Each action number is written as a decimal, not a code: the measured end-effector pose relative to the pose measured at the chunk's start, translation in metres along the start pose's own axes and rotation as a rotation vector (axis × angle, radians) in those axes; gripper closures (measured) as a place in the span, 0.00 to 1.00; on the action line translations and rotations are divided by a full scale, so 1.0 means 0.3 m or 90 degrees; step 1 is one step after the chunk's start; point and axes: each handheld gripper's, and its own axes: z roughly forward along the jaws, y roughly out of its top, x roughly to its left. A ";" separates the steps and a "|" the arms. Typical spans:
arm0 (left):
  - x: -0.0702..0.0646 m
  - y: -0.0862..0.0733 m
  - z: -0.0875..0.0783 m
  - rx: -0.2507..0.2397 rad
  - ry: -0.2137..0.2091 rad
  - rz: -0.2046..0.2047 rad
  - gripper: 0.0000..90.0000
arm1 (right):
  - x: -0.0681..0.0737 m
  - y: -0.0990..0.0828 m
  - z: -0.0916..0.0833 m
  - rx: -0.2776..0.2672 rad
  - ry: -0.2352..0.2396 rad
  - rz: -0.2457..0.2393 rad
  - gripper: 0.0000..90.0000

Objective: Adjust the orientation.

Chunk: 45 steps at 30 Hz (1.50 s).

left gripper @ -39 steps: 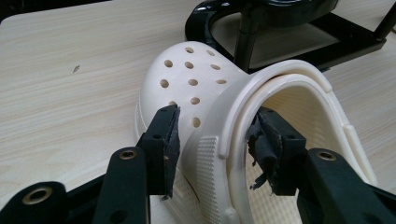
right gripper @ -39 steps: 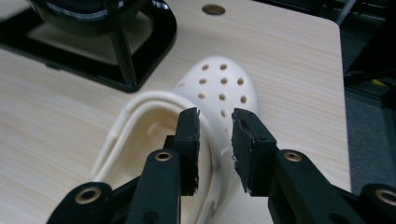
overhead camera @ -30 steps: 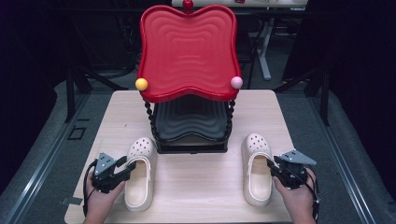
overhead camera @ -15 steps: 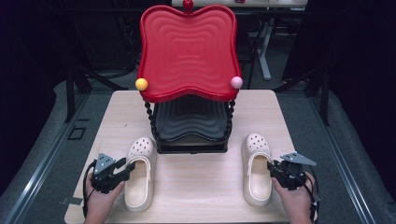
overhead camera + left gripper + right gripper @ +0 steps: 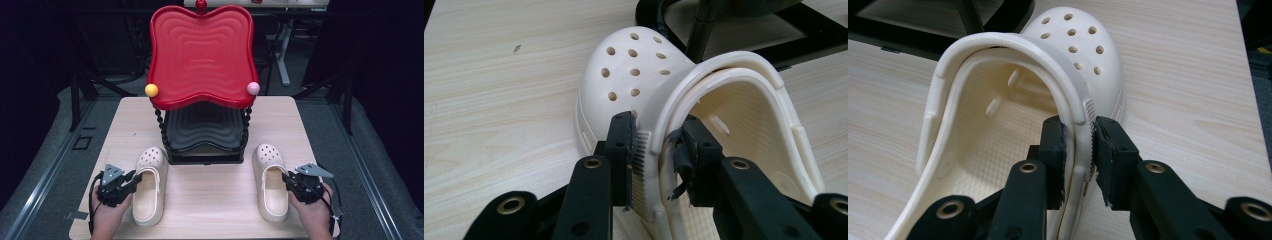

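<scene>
Two cream clogs with holed toes lie on the wooden table [image 5: 212, 205], toes toward the rack. My left gripper [image 5: 134, 176] is at the outer side of the left clog [image 5: 149, 192]. In the left gripper view this gripper [image 5: 656, 137] is shut on the left clog [image 5: 634, 75], one jaw outside its side wall and strap, the other inside. My right gripper [image 5: 286, 177] is at the outer side of the right clog [image 5: 270, 192]. In the right gripper view it [image 5: 1078, 135] clamps the right clog [image 5: 1083, 45] by its side wall. Both clogs rest flat.
A two-tier rack stands at the table's middle back. Its red wavy top tray [image 5: 200, 55] overhangs a black lower tray [image 5: 202, 130]. A yellow ball [image 5: 151, 90] and a pink ball [image 5: 253, 88] cap its posts. The rack's black base lies just beyond both toes. Bare wood lies between the clogs.
Hardly anything differs. My right gripper has edged slightly inward against its clog. The left gripper and both clogs sit where they were.
</scene>
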 end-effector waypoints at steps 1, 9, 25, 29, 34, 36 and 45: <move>-0.001 -0.001 0.001 -0.002 0.001 -0.001 0.78 | 0.000 0.000 0.000 0.000 0.000 0.000 0.82; -0.014 -0.009 -0.009 0.005 0.006 -0.031 0.72 | -0.005 -0.003 -0.001 0.002 -0.002 0.009 0.81; -0.011 0.003 -0.015 0.013 0.021 -0.027 0.83 | 0.003 0.002 -0.008 0.001 0.002 0.003 0.84; -0.009 0.004 -0.017 0.013 0.022 -0.030 0.83 | 0.008 0.005 -0.012 -0.001 0.002 0.003 0.84; 0.001 0.008 -0.024 0.013 0.011 -0.034 0.84 | 0.011 0.006 -0.021 -0.003 0.001 0.006 0.85; 0.003 0.010 -0.027 0.009 0.008 -0.034 0.84 | 0.013 0.007 -0.024 -0.005 0.004 0.009 0.85; 0.004 0.026 -0.047 0.001 0.004 -0.032 0.84 | 0.022 0.014 -0.042 -0.021 0.005 0.015 0.85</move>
